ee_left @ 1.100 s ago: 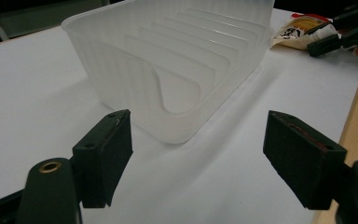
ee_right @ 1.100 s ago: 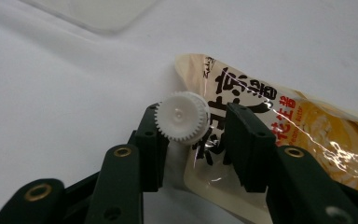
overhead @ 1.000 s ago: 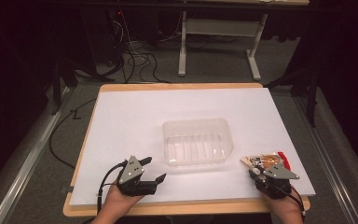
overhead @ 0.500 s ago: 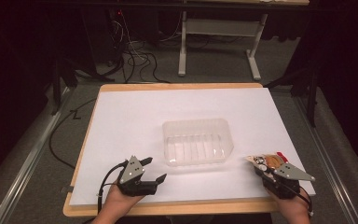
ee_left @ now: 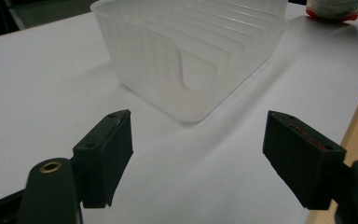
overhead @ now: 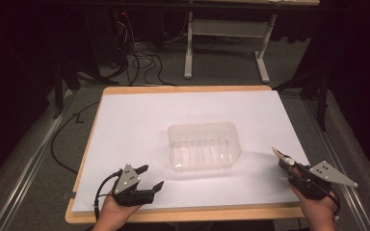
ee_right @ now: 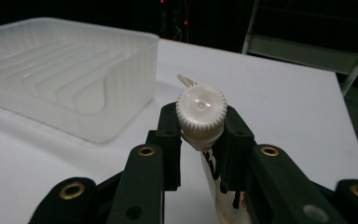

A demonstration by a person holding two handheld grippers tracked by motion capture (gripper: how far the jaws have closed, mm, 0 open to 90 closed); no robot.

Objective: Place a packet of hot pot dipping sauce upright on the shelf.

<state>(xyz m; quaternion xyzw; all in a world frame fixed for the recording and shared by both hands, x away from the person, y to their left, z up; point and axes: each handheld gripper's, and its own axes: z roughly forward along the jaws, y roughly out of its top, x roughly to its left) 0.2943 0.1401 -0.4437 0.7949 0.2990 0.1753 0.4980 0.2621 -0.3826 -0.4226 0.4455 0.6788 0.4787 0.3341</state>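
While the translucent ribbed plastic tub point(overhead: 203, 146) sits empty at the middle of the white sheet-covered table point(overhead: 135, 125), the right gripper point(overhead: 285, 161) hangs near the table's right edge, its jaws clamped on the neck of a white squeeze tube with a ridged white cap point(ee_right: 201, 108). The tub lies to that gripper's left and slightly ahead, and the tube's long axis runs along the jaws, cap foremost. The left gripper point(overhead: 150, 177) rests spread and empty near the front edge, its jaws facing the tub's near corner.
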